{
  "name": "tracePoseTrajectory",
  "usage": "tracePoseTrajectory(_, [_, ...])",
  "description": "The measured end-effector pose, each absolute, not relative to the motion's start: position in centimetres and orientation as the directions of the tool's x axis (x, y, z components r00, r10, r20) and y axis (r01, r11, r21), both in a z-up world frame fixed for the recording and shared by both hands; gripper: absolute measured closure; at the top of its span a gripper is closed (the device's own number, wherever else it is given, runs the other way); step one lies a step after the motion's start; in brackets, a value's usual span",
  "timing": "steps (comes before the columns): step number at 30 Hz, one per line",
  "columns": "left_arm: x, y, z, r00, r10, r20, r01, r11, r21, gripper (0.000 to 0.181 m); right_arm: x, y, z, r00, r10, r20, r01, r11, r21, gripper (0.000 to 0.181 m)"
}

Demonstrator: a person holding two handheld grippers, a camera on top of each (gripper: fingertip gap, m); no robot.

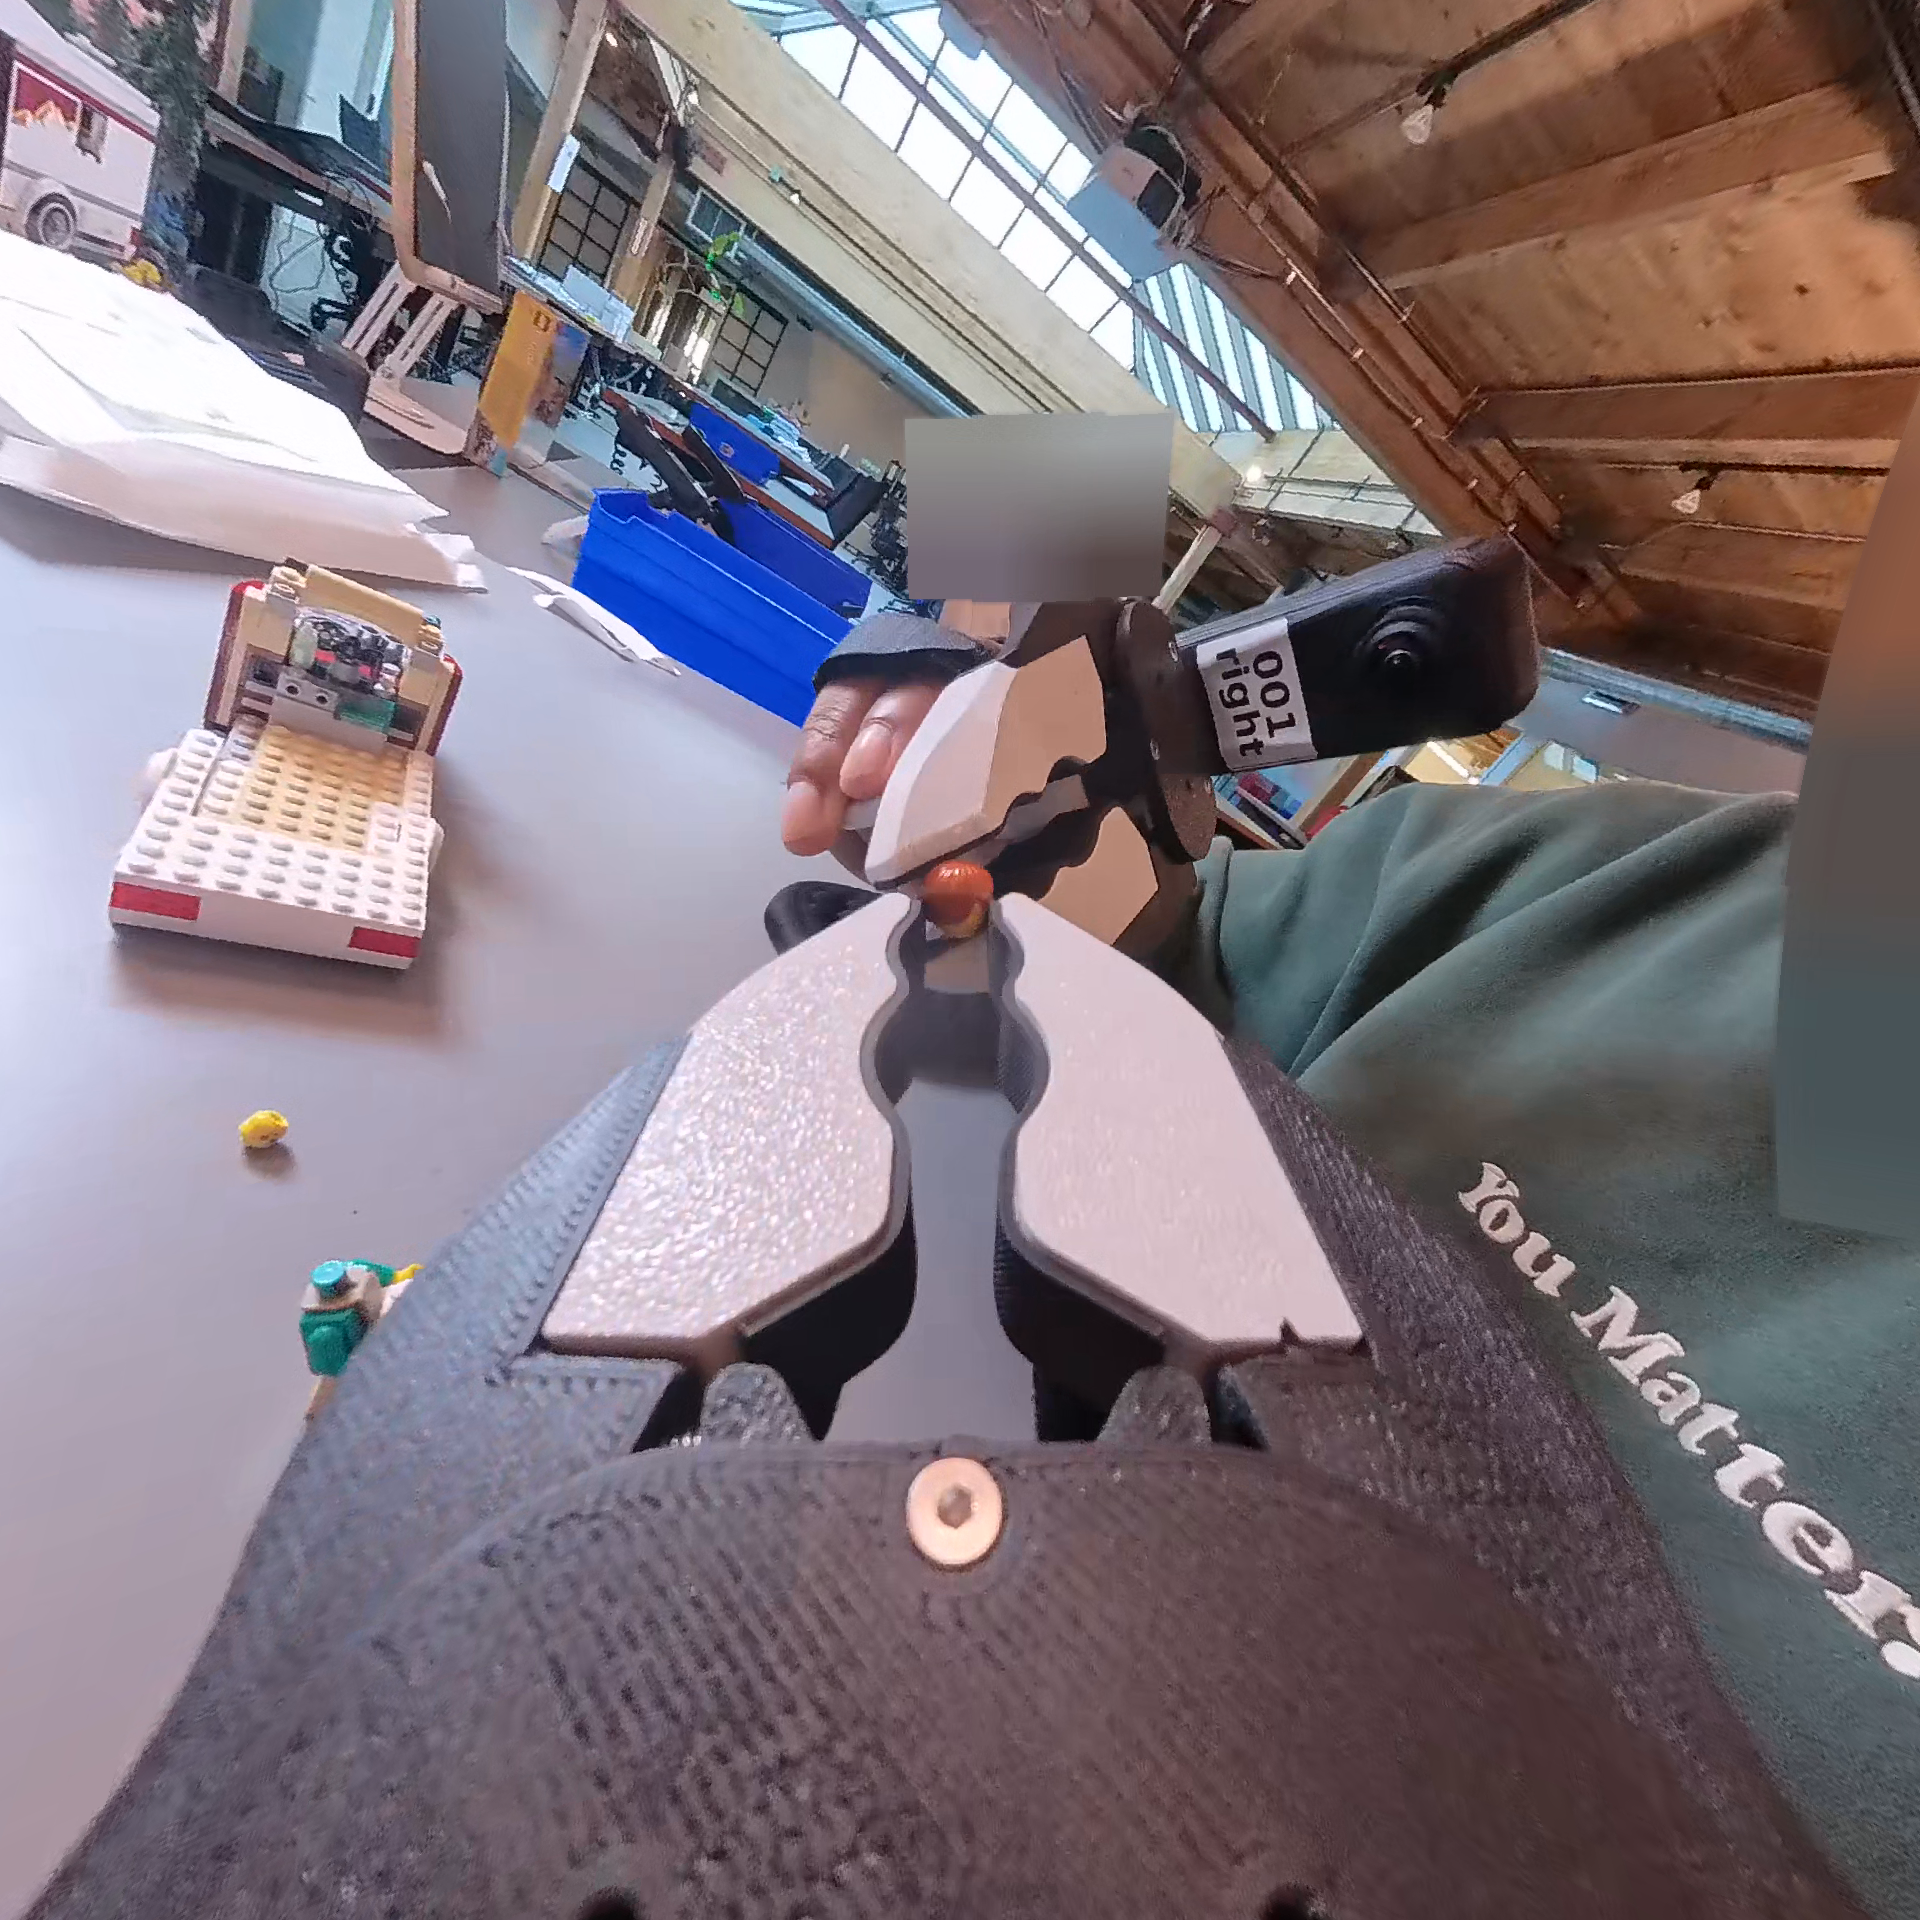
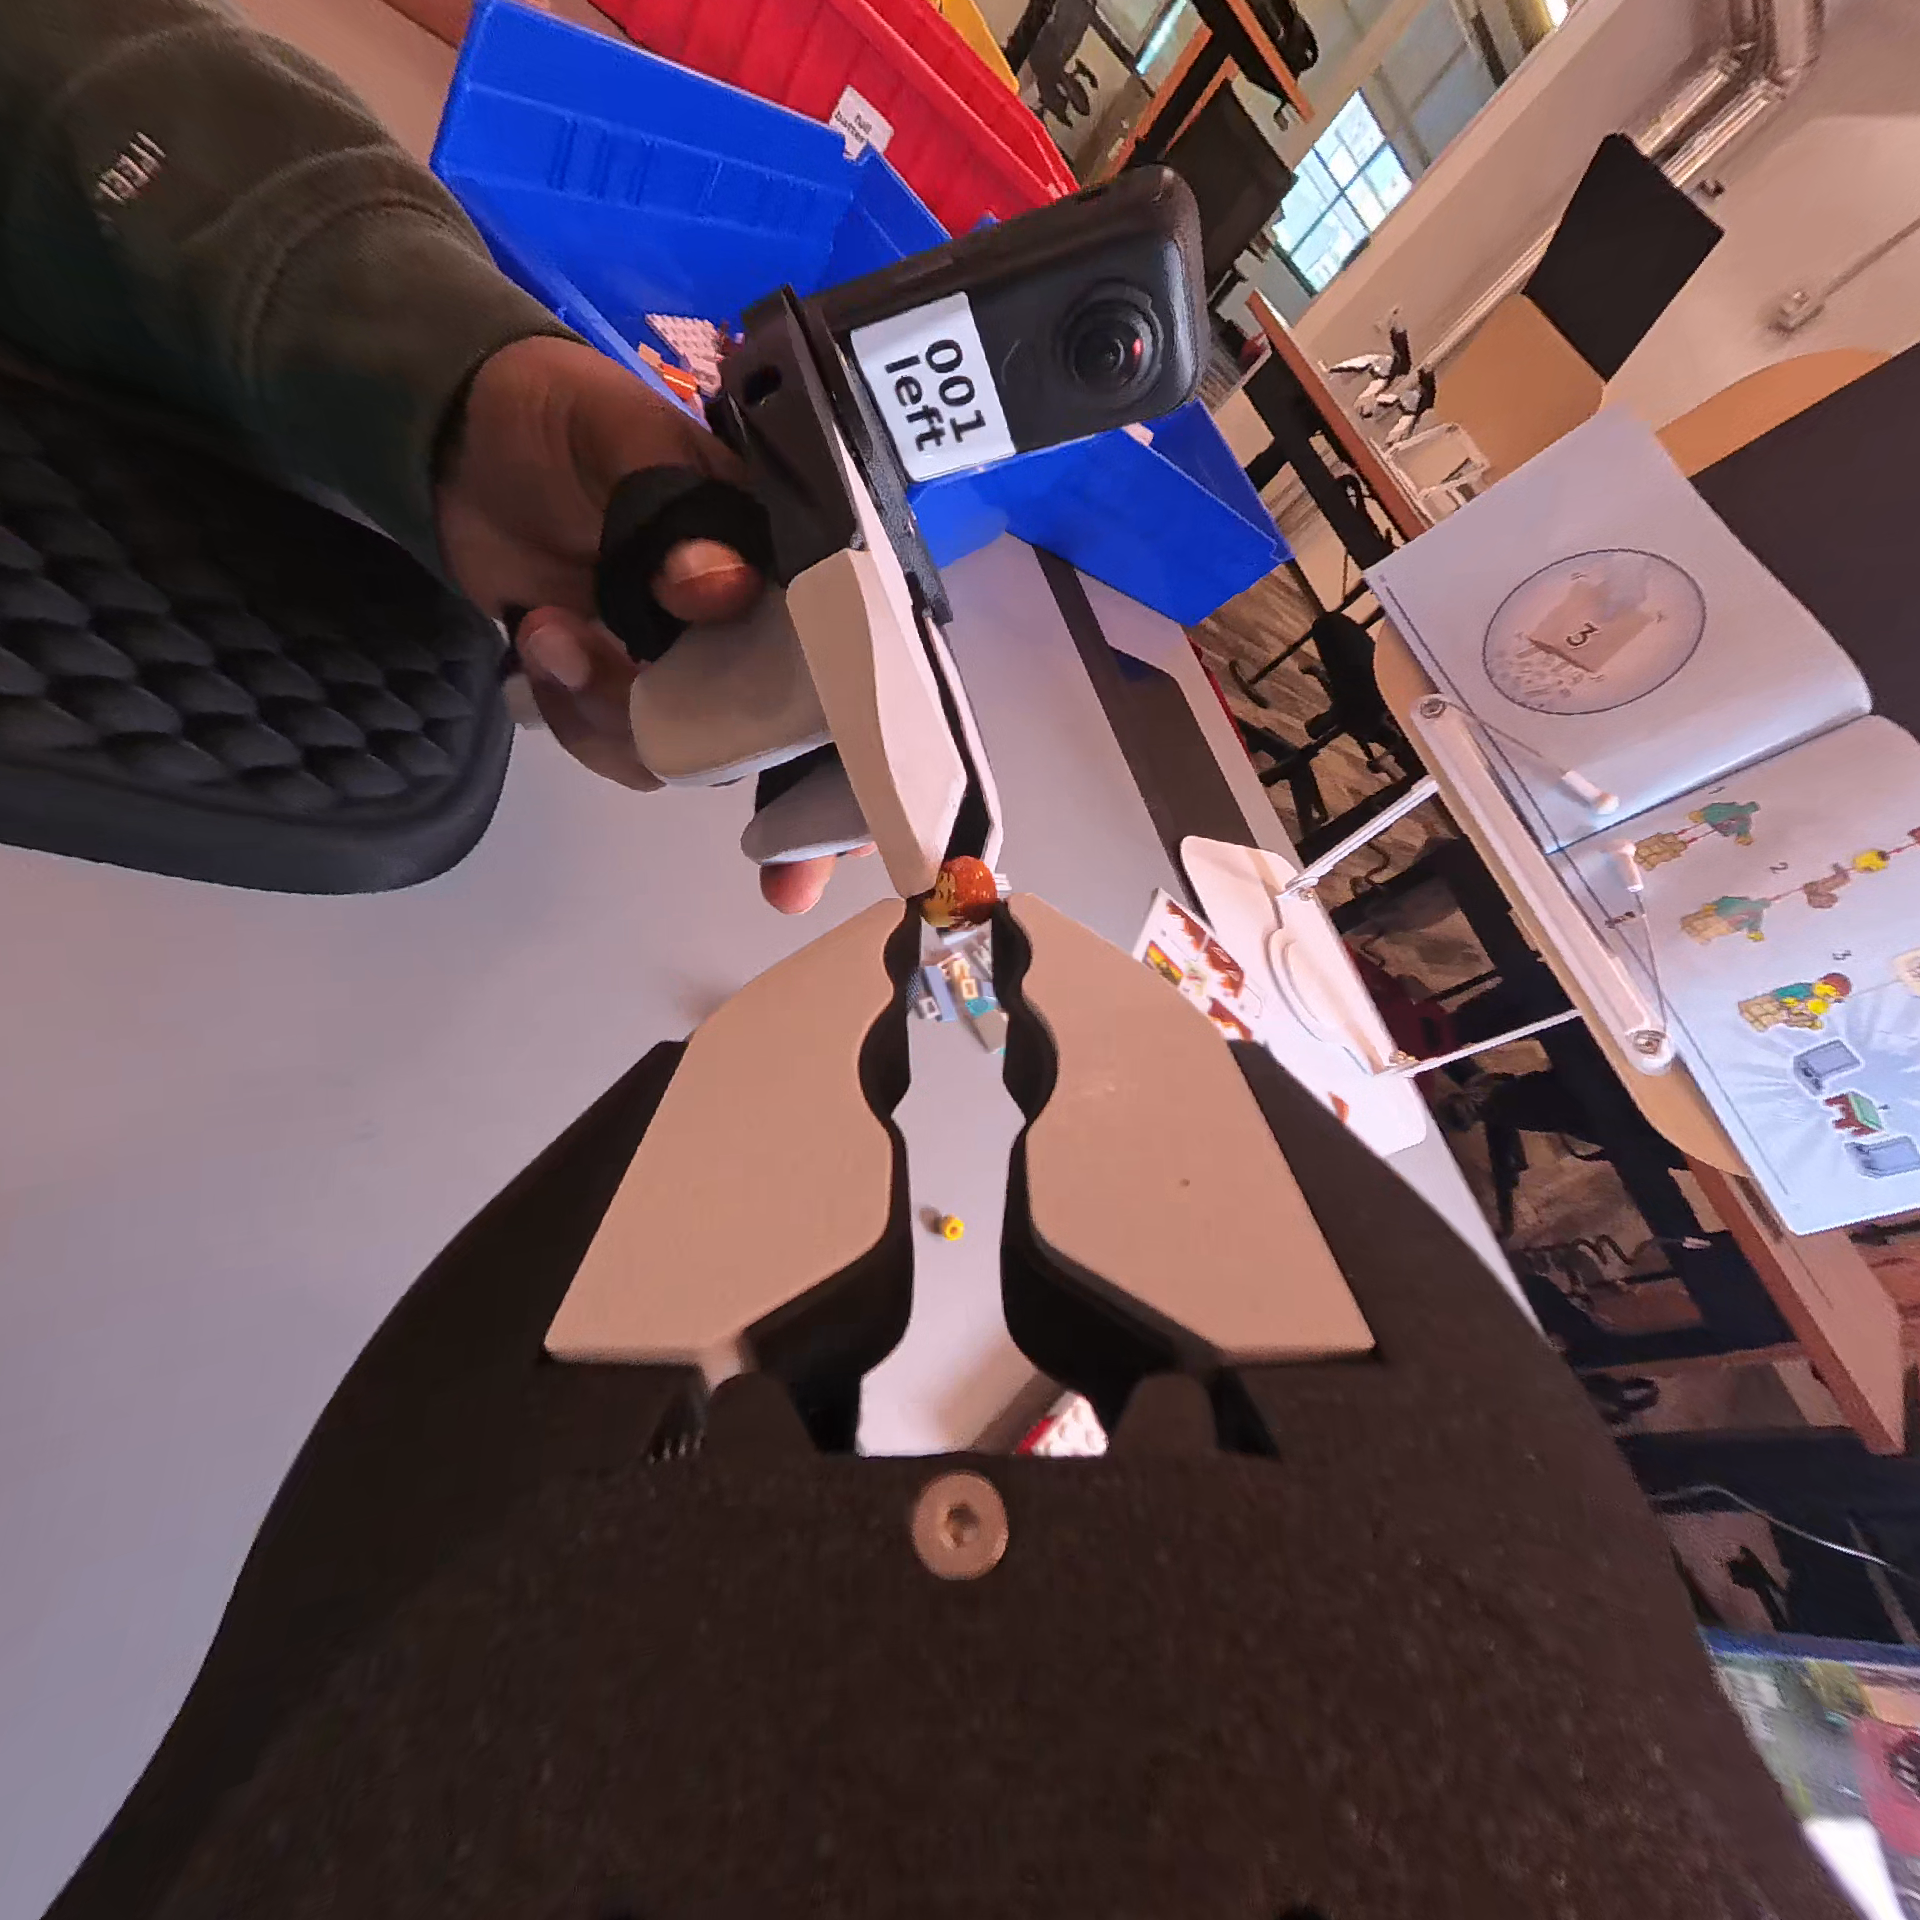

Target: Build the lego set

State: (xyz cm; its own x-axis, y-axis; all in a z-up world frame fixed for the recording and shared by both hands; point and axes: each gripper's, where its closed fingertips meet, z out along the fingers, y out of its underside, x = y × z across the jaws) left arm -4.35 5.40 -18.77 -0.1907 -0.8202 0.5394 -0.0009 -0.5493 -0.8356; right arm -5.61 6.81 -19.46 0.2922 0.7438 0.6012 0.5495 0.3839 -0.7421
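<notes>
Minifigure head point(image 1: 956, 902) with brown hair, pinched between both grippers above the grey table point(image 1: 540, 1039).
Left gripper point(image 1: 954, 925) and right gripper point(image 2: 961, 902) each clamp it, tips meeting; partly built lego vehicle point(image 1: 286, 790) well left; loose yellow piece point(image 1: 264, 1128) nearer.

Minifigure head point(image 1: 957, 900): reddish-brown hair, yellow face. Gripper fingers point(image 1: 769, 1132): pale grey, pebbled texture; body black, ribbed. Lego vehicle point(image 1: 286, 790): white studs, tan centre, red rear patches, dark red sides. Loose piece point(image 1: 264, 1128): yellow. Bin point(image 2: 665, 208): bright blue. Sleeve point(image 1: 1507, 987): dark green. Table point(image 1: 520, 1039): grey.
</notes>
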Motion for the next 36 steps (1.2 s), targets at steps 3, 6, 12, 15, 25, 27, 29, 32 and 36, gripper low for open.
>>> tracePoseTrajectory(3, [-4.4, 5.4, -18.9, -0.197, -0.822, 0.534, -0.009, -0.543, -0.84, 0.17, -5.5, 6.6, -19.6, 0.28, 0.808, 0.518, 0.512, 0.331, -0.793, 0.165])
tracePoseTrajectory(6, [-4.6, 5.6, -19.0, -0.193, -0.829, 0.525, -0.012, -0.533, -0.846, 0.17, -5.1, 6.4, -19.3, 0.251, 0.877, 0.41, 0.446, 0.271, -0.853, 0.165])
tracePoseTrajectory(12, [-4.6, 5.6, -19.9, -0.21, -0.82, 0.533, -0.055, -0.534, -0.843, 0.17, -5.0, 6.1, -19.6, 0.125, 0.947, 0.296, 0.413, 0.221, -0.883, 0.168])
tracePoseTrajectory(15, [-4.5, 5.3, -20.3, -0.208, -0.83, 0.518, -0.083, -0.513, -0.854, 0.17, -5.3, 5.7, -20.0, 0.02, 0.961, 0.274, 0.445, 0.237, -0.863, 0.168])
tracePoseTrajectory(25, [-4.7, 5.7, -21.9, -0.108, -0.922, 0.371, -0.171, -0.35, -0.921, 0.17, -5.5, 6.1, -21.6, -0.052, 0.982, 0.183, 0.576, 0.179, -0.798, 0.171])
tracePoseTrajectory(27, [-4.7, 5.9, -22.2, -0.066, -0.957, 0.283, -0.198, -0.265, -0.944, 0.17, -5.5, 6.3, -21.8, 0.008, 0.991, 0.134, 0.559, 0.107, -0.823, 0.171])
tracePoseTrajectory(29, [-4.6, 5.9, -22.5, -0.042, -0.975, 0.217, -0.223, -0.202, -0.954, 0.17, -5.5, 6.3, -22.1, 0.054, 0.995, 0.08, 0.527, 0.039, -0.849, 0.171])
tracePoseTrajectory(32, [-4.5, 5.8, -22.9, -0.034, -0.98, 0.197, -0.234, -0.184, -0.955, 0.17, -5.3, 6.2, -22.4, 0.097, 0.994, 0.047, 0.502, -0.008, -0.865, 0.171])
tracePoseTrajectory(36, [-4.2, 5.7, -23.4, -0.036, -0.982, 0.188, -0.252, -0.173, -0.952, 0.17, -5.1, 6.1, -22.9, 0.114, 0.993, 0.038, 0.511, -0.026, -0.859, 0.171])
